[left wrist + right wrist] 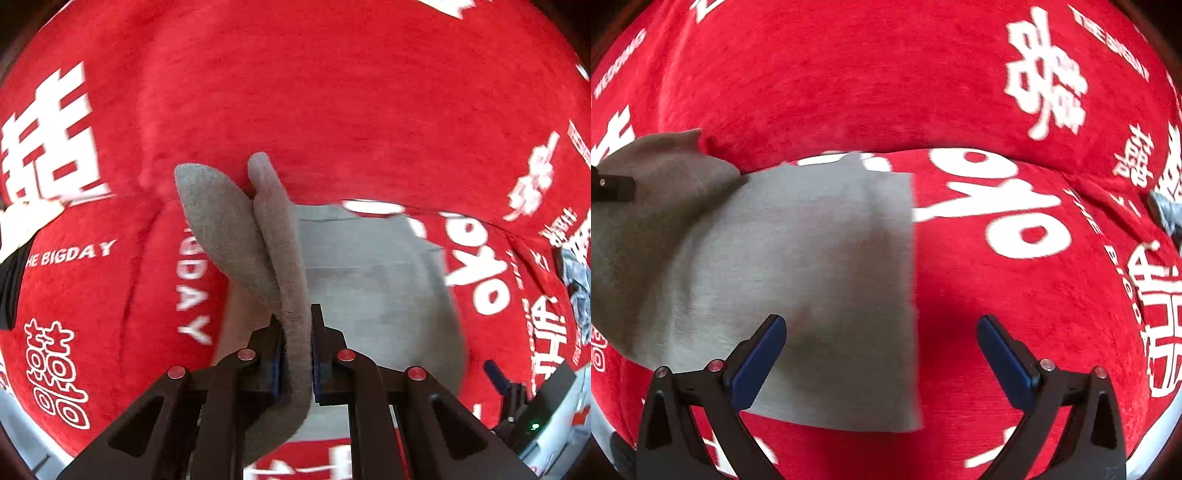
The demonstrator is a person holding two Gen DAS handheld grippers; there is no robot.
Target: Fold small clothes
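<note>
A small grey garment (pixel 798 280) lies on a red cloth with white lettering (pixel 886 81). My left gripper (pixel 296 332) is shut on a fold of the grey garment (pixel 280 266) and lifts that edge off the cloth; two layers stand up between the pads. The rest of the garment (pixel 369 280) lies flat beyond it. My right gripper (pixel 881 332) is open and empty, hovering over the garment's right edge, its left finger (pixel 764 350) above the fabric and its right finger (pixel 1004 354) above the red cloth. The left gripper's tip (pixel 613 188) shows at the far left.
The red cloth (pixel 314 92) covers the whole surface and folds into ridges. A dark patterned item (pixel 1167 214) lies at the right edge; it also shows in the left wrist view (pixel 576 273). The right gripper's body (pixel 524 398) sits at the lower right.
</note>
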